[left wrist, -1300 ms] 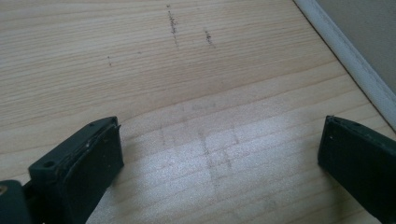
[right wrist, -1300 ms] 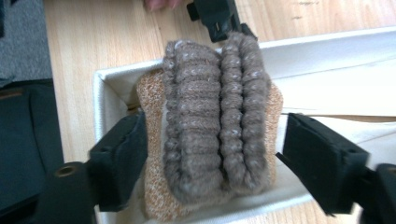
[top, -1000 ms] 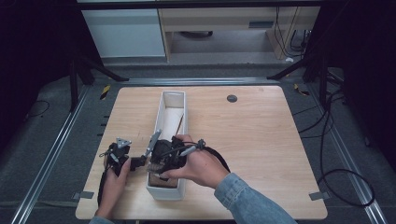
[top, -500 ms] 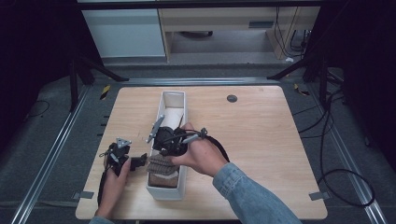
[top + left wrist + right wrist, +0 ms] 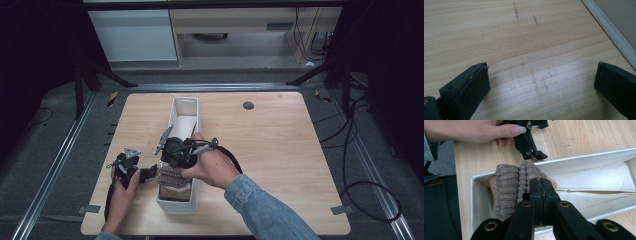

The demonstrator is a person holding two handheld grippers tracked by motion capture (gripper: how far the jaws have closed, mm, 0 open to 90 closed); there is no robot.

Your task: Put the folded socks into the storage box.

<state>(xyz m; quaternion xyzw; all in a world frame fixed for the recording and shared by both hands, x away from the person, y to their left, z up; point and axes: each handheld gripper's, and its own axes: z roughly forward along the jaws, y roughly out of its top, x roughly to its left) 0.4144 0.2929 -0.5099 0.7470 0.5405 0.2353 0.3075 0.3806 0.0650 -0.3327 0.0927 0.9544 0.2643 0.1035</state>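
Observation:
A long white box (image 5: 176, 107) lies lengthwise on the wooden table (image 5: 280, 150). A grey-brown ribbed knitted bundle (image 5: 170, 176) sits in its near end, also seen in the right gripper view as the bundle (image 5: 509, 185). My right gripper (image 5: 541, 185) hovers over that bundle inside the box (image 5: 599, 155), jaws pressed shut with nothing visible between them. From above, the right gripper (image 5: 167, 166) is held over the box's middle. My left gripper (image 5: 541, 82) rests open on bare wood just left of the box, seen from above as the left gripper (image 5: 149, 173).
A cream fabric piece with a zip (image 5: 594, 177) lies along the box's far part. The box wall (image 5: 614, 32) runs close by the left gripper. A small dark disc (image 5: 248, 105) sits at the table's far side. Open wood spreads to the right.
The right hand and gripper moved away from me along the box, uncovering the knitted bundle at the near end. The left gripper stayed put.

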